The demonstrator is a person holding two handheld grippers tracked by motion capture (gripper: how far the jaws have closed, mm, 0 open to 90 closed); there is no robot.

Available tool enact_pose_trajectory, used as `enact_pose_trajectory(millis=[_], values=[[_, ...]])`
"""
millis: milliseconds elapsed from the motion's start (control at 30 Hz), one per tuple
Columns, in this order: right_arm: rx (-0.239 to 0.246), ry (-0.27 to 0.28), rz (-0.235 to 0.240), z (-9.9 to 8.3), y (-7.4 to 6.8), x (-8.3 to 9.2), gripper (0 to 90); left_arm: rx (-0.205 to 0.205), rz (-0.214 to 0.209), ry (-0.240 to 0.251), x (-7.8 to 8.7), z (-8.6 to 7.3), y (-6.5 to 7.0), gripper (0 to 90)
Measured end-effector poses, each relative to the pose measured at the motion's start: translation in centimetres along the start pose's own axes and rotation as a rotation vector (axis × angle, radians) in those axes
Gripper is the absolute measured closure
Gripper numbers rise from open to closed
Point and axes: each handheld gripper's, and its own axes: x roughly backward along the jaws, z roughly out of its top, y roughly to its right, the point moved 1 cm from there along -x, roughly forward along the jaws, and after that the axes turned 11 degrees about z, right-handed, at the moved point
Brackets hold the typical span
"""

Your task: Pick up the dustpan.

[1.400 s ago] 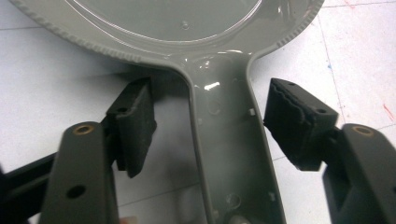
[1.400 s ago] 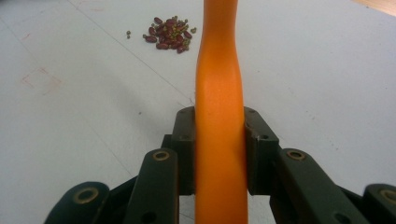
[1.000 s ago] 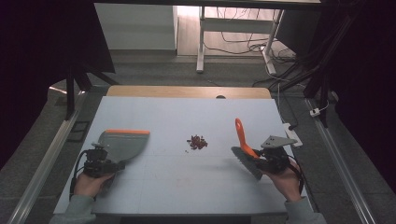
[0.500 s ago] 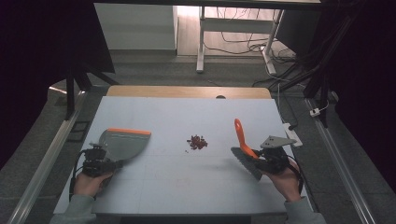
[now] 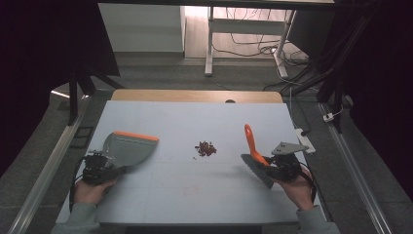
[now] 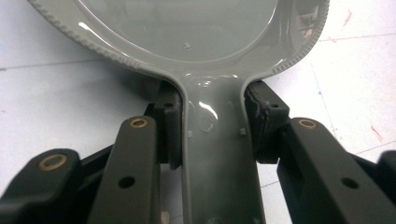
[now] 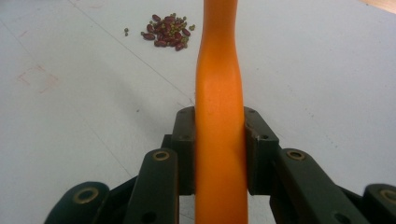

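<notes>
near the counter's (image 5: 160, 200) front edge, the left gripper (image 5: 97, 168) sits at about 8 o'clock, its fingers having just closed and now pinching the handle of the grey dustpan (image 5: 127, 147), whose orange lip points toward 2 o'clock. at 4 o'clock the right gripper (image 5: 280, 168) has its fingers (image 7: 185, 140) pinching the orange brush (image 5: 253, 156). farther in, at the centre, lies a small pile of beans (image 5: 205, 148), well apart from both.
</notes>
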Motion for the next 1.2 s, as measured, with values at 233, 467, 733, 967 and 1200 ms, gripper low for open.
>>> enact_pose_trajectory(millis=[233, 467, 733, 967, 1200], values=[[-0.001, 0.005, 0.001, 0.0, -0.1, 0.0, 70.4, -0.010, -0.004, 0.046, 0.5, -0.1, -0.4, 61.5], [0.011, 0.027, 0.004, 0.4, -0.4, 0.3, 70.5, -0.020, -0.026, 0.095, 1.0, 0.0, -0.9, 61.5], [0.016, 0.023, 0.004, 0.4, -0.5, 0.1, 70.4, -0.067, -0.059, 0.144, 1.6, 0.1, -0.9, 61.5], [-0.004, 0.042, 0.000, 0.5, -0.3, 0.3, 70.5, -0.130, -0.115, 0.197, 1.5, 1.3, -0.5, 61.6], [-0.044, 0.066, -0.010, 0.8, 0.4, 0.2, 70.5, -0.178, -0.179, 0.246, 2.0, 1.4, -0.4, 61.6]])
